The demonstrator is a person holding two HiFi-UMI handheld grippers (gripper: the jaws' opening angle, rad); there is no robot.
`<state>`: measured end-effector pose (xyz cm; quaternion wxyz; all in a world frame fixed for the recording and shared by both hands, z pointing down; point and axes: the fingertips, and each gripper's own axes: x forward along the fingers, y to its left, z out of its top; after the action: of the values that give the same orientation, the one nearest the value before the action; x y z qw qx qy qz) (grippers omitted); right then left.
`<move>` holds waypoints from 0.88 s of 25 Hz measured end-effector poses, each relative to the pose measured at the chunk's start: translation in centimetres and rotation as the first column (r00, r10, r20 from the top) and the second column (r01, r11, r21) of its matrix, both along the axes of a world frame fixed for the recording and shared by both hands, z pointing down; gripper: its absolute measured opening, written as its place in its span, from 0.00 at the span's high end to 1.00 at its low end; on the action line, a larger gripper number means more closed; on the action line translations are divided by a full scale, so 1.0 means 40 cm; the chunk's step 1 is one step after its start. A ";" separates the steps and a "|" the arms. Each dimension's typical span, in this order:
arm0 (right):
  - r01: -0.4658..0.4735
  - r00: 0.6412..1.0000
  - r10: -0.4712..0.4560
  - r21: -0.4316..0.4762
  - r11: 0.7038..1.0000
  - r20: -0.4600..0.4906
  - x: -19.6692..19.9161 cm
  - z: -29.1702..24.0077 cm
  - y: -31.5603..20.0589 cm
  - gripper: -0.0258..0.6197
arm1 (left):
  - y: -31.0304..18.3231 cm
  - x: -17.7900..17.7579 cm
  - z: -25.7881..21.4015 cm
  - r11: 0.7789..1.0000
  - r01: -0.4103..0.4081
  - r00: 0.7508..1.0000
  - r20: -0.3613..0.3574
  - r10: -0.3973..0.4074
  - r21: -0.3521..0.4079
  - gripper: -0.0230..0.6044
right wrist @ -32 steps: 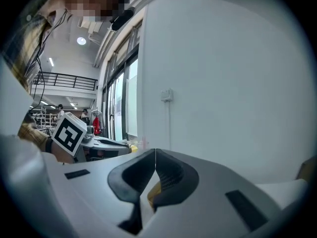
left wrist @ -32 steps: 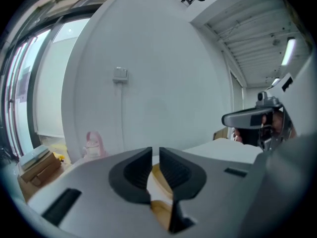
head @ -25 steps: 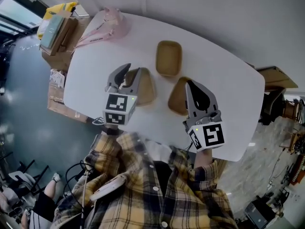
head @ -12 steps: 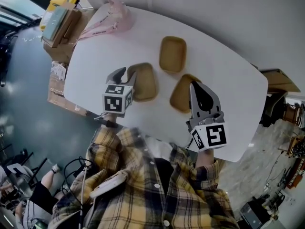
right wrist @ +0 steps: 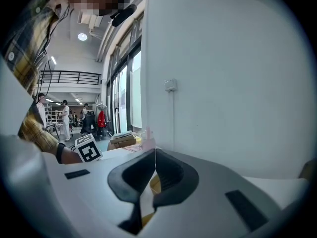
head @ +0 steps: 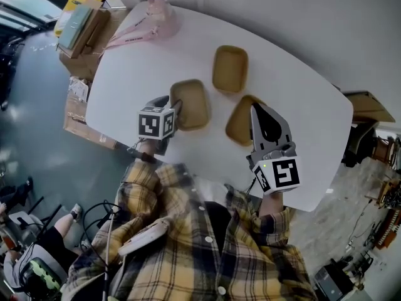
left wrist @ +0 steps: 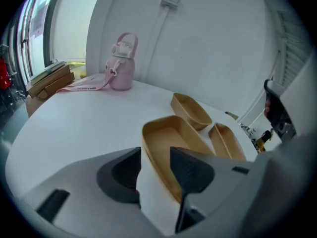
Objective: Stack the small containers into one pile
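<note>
Left gripper open astride a container wall; right gripper closed, empty.
Head view: three tan oblong shallow containers unstacked mid white table, left gripper tipped steeply down. Left gripper view: jaws have just been opening, nearest container wall between them untouched, long axis pointing away. Right gripper view: jaws touching.

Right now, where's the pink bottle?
In the head view, the pink bottle stands at the table's upper-left end, left of the farthest tan container.
</note>
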<state>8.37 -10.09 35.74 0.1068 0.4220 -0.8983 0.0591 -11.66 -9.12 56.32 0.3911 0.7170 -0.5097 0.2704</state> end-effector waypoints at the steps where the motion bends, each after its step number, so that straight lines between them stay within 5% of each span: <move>1: -0.001 1.000 0.001 -0.001 1.000 -0.001 0.000 0.001 0.001 0.94 | 0.004 0.002 0.005 1.000 -0.003 1.000 -0.005 0.003 -0.013 0.71; 10: 0.003 1.000 -0.004 -0.024 1.000 -0.013 -0.016 0.020 0.015 0.94 | 0.022 0.003 0.044 0.998 -0.004 1.000 -0.030 0.002 -0.061 0.71; 16: -0.009 0.999 0.007 -0.045 0.999 -0.047 -0.009 0.034 0.028 0.94 | 0.022 -0.014 0.052 0.997 0.017 1.000 0.022 -0.015 -0.073 0.90; 22: -0.032 0.998 0.030 -0.045 0.998 -0.048 0.000 0.035 0.032 0.94 | 0.018 -0.021 0.051 0.995 0.029 1.000 0.013 -0.028 -0.097 0.92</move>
<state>8.38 -8.83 37.16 0.1367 0.4346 -0.8873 0.0710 -12.52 -8.38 58.37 0.4265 0.6883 -0.5081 0.2934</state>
